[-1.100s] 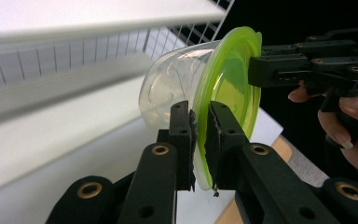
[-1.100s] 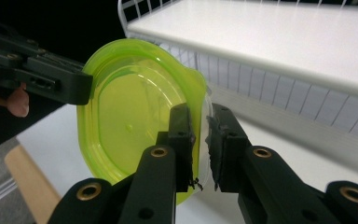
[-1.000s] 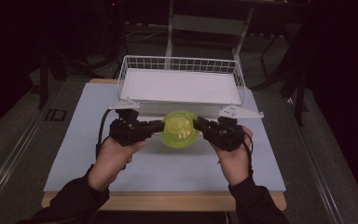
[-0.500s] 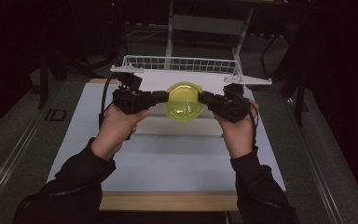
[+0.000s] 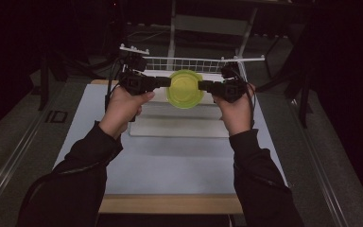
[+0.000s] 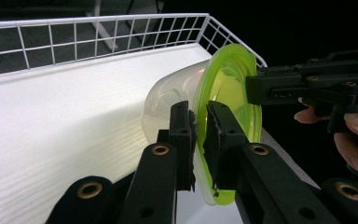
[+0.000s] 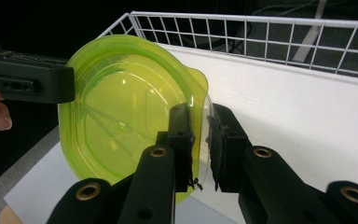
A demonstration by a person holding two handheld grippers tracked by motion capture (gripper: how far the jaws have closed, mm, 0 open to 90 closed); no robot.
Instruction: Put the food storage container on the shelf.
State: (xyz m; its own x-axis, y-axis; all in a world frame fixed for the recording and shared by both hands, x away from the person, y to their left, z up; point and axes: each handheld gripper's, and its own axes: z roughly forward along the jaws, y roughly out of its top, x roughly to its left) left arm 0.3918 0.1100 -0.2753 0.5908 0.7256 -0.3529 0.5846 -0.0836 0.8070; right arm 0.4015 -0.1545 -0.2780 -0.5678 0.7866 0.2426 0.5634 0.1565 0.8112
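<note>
Above the white wire basket (image 5: 246, 60), a clear plastic container with a yellow-green lid (image 5: 185, 88) hangs tilted on its side between two hand-held grippers, lid facing the person. At its left edge, the left gripper (image 6: 200, 135) is clamped on the lid's rim; at the opposite edge, the right gripper (image 7: 201, 135) is clamped on the rim too. Beneath lies the basket's white floor (image 6: 74, 112).

lidded container (image 5: 185, 88): 1 | wire basket (image 5: 194, 64): 1 | grippers: 2 | table (image 5: 170, 165): 1
</note>
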